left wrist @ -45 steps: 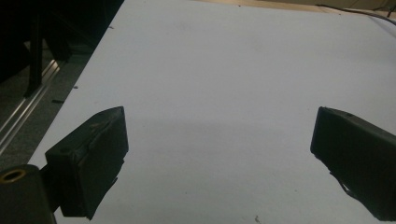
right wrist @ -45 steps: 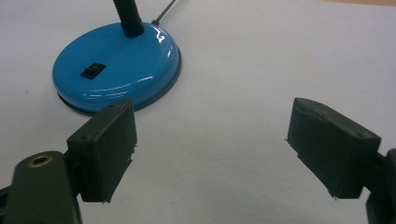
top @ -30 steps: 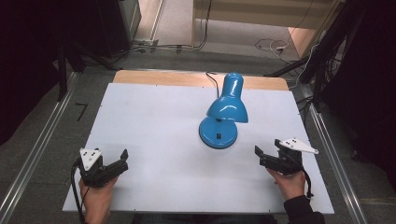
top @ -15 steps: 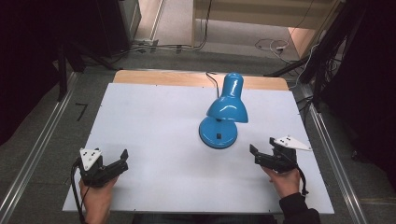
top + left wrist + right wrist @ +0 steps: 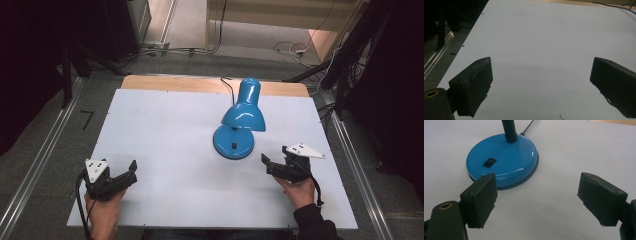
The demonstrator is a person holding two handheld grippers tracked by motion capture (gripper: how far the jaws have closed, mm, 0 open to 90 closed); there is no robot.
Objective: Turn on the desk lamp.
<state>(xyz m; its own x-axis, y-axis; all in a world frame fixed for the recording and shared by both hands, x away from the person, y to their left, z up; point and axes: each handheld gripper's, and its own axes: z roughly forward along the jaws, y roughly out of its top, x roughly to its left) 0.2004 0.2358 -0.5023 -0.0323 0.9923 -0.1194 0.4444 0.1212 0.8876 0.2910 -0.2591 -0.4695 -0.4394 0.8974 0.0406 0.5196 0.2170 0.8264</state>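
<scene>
- You are bringing your right gripper (image 5: 266, 164) toward the blue lamp (image 5: 241, 121); compared with one second ago it is now lying closer to the lamp's round base (image 5: 502, 160), at about 4 o'clock from it.
- The jaws of this gripper are standing wide apart and are holding nothing. In the right gripper view the base is sitting just beyond the left jaw, near but not touching.
- The lamp is standing upright on the white table (image 5: 165, 130), a little right of the middle, with its shade leaning over the base toward 12 o'clock. Its black cable (image 5: 226, 84) is running away over the far edge.
- The small black switch (image 5: 489, 162) on the base is facing you, at about 10 o'clock from your right gripper in its own view.
- Your left gripper (image 5: 131, 174) is resting at the near left corner, about 8 o'clock from the lamp and well apart from it. Its jaws are also open and empty, and it is not moving between the pictures.
- I am judging that the approach is only beginning: the right hand is the working one, and it is probably needing to go further to 10 o'clock to reach the switch or the base.
</scene>
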